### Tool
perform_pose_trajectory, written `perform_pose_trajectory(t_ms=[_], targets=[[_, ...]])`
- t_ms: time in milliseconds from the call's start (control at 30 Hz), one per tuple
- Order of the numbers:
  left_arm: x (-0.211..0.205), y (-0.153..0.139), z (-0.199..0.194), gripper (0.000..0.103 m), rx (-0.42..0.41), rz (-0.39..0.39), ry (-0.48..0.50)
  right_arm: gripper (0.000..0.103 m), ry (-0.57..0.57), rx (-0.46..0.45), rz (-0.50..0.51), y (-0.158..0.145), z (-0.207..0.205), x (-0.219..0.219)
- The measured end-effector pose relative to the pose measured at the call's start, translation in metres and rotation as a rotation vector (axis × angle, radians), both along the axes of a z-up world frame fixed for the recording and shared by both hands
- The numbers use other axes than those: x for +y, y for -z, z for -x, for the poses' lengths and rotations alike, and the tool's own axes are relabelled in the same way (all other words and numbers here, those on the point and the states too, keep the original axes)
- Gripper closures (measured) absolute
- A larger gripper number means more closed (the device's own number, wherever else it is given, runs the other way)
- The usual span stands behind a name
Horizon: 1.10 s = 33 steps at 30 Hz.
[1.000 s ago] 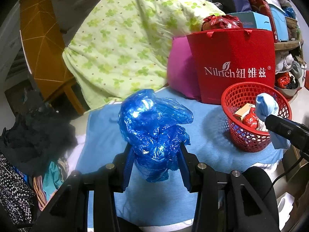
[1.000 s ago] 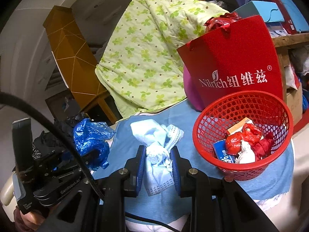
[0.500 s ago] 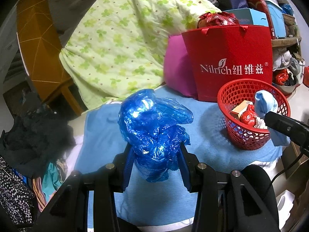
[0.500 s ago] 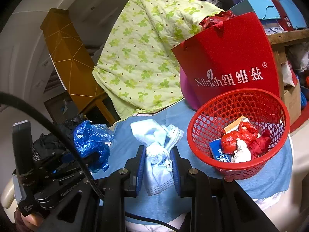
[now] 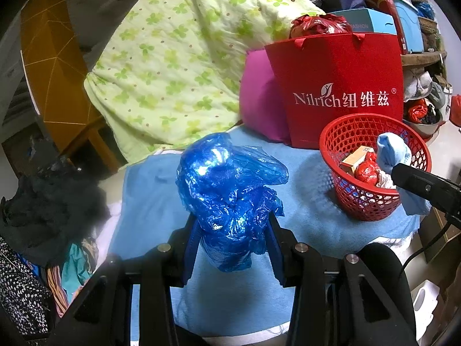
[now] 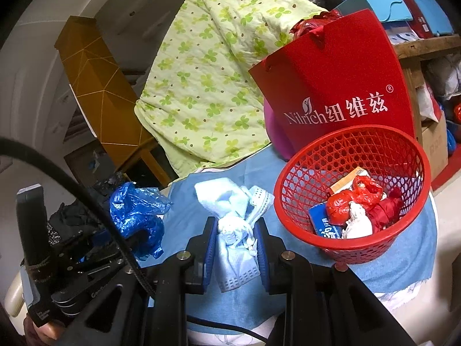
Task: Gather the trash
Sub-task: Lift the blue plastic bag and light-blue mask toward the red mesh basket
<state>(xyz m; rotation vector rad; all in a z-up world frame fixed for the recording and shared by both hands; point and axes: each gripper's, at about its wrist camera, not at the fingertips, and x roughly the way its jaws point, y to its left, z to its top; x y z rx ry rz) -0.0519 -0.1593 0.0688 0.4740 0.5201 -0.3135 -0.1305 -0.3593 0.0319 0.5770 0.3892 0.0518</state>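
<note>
**Two pieces of trash held, both short of the red basket**

- Left tongs [image 5: 232, 242]: pinching a crumpled blue plastic bag [image 5: 230, 196], above the blue cloth [image 5: 149, 201] on the worktop, well to the left of the basket [image 5: 371, 207].
- Right tongs [image 6: 234, 245]: pressed tight on a wad of pale blue face masks [image 6: 233, 230], just left of the basket and nearer to it than the bag.
- Handling, as a judgement: carry each piece over the rim before letting go. The masks are closer and probably go first. The bag is light and springy, so a release low inside the basket suits it; dropped from high it may drift or catch on the rim.
- Materials: bag is thin, glossy, creased film. Masks are soft matte fabric with dotted edges and loose ear loops that could snag the mesh. Basket is round, rigid plastic lattice, already holding red wrappers, a small carton and white tissue.
</note>
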Motion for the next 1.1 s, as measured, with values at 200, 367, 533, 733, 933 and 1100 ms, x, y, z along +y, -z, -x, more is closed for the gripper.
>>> perform_pose_trajectory(t_ms=[200, 367, 533, 733, 933, 1100], targets=[[-0.0009, 0.0011, -0.001, 0.058, 0.004, -0.004, 0.005, 0.075, 0.002, 0.002, 0.002, 0.0003, -0.0005, -0.0011], [-0.0028, 0.002, -0.0014, 0.057, 0.005, -0.006, 0.007, 0.075, 0.003, 0.005, -0.001, 0.0014, -0.0003, 0.0], [-0.0053, 0.0038, -0.0017, 0.057, 0.007, -0.009, 0.008, 0.075, 0.004, 0.006, -0.002, 0.0022, -0.0005, 0.0008], [-0.0062, 0.0057, -0.0028, 0.057, 0.012, -0.012, 0.011, 0.075, 0.004, 0.007, -0.004, 0.0029, -0.0007, 0.0012], [-0.0069, 0.0068, -0.0035, 0.057, 0.016, -0.014, 0.013, 0.075, 0.01, 0.009, -0.005, 0.0041, 0.0007, -0.0007], [-0.0083, 0.0084, -0.0048, 0.057, 0.022, -0.017, 0.014, 0.075, 0.013, 0.013, -0.009, 0.0059, 0.0013, -0.0028]])
